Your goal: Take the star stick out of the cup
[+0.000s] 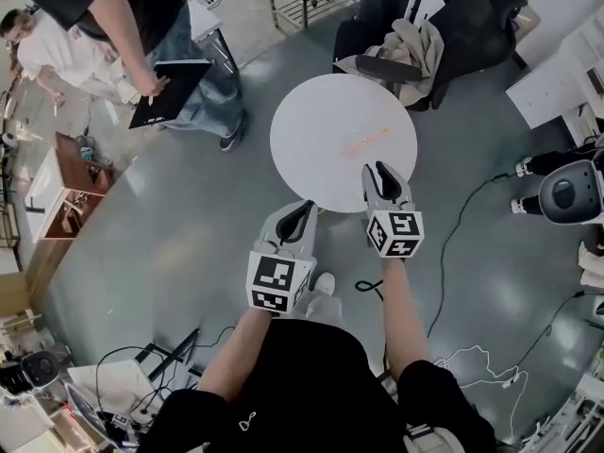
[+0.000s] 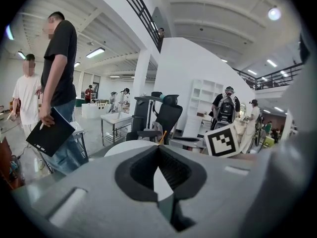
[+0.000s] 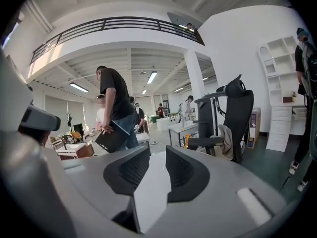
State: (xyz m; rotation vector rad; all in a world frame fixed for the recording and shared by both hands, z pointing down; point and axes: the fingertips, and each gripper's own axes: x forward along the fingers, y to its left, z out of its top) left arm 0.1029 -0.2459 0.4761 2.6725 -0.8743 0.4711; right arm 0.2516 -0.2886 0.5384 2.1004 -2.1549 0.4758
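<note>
A thin orange stick (image 1: pixel 365 142) lies flat on the round white table (image 1: pixel 321 121), right of its middle. No cup shows in any view. My right gripper (image 1: pixel 378 170) hovers over the table's near edge just short of the stick, open, with only white tabletop in the gap (image 3: pixel 157 152). My left gripper (image 1: pixel 304 204) is at the table's near rim, lower and further left. Its jaws meet at the tips (image 2: pixel 158 148), shut with nothing held. Just above those tips, in the left gripper view, an orange stick end (image 2: pixel 162 137) shows.
A black office chair (image 1: pixel 444 26) draped with a beige garment stands behind the table. Two people stand at the far left, one holding a black folder (image 1: pixel 170 91). Cables (image 1: pixel 462 225) trail over the floor at right, near a white machine (image 1: pixel 571 194). A wooden cabinet (image 1: pixel 66 192) is at left.
</note>
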